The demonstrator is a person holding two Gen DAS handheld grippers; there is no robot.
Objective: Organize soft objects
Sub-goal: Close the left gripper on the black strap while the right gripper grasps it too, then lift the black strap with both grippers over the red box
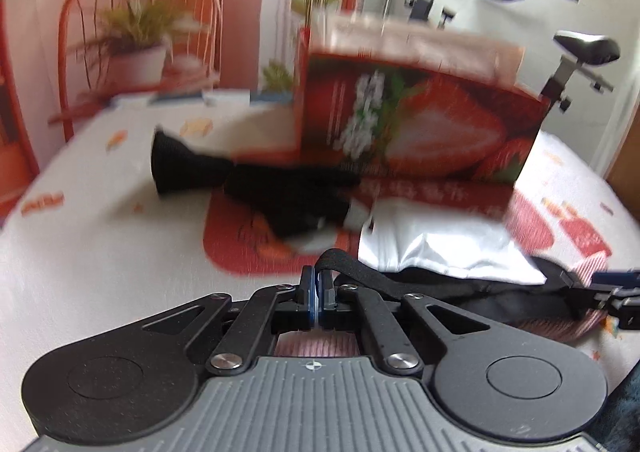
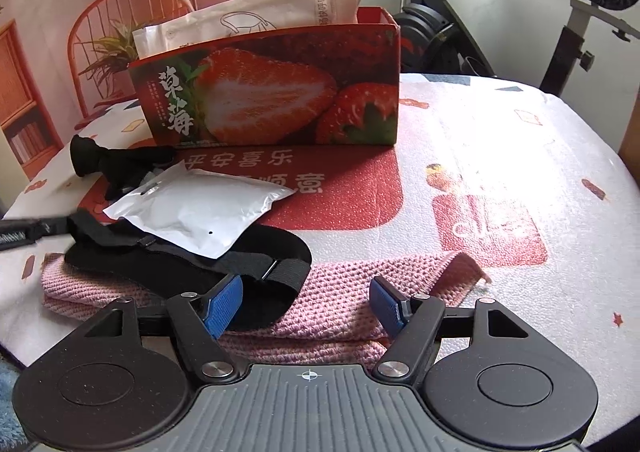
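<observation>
Now, line by line:
Left gripper [image 1: 319, 288]: jaws pressed together on a loop of the black strap [image 1: 352, 266], at the near left end of the black eye mask [image 2: 180, 252].
Right gripper [image 2: 306, 304]: jaws standing apart, pads not pressing anything; the pink knitted cloth [image 2: 340, 292] lies between and under them, and the left pad sits over the mask's strap end.
Black eye mask: spread on top of the pink knitted cloth, at the near edge of the tabletop [image 2: 520, 156].
White pouch [image 2: 196, 212]: lying partly on the mask, tilted, its far corner on the red patch of the covering.
Black bundle [image 2: 104, 164]: further left, beside the pouch, close to the box.
Strawberry box [image 2: 272, 92]: upright behind everything, with paper packets [image 2: 280, 12] sticking out of its top.
</observation>
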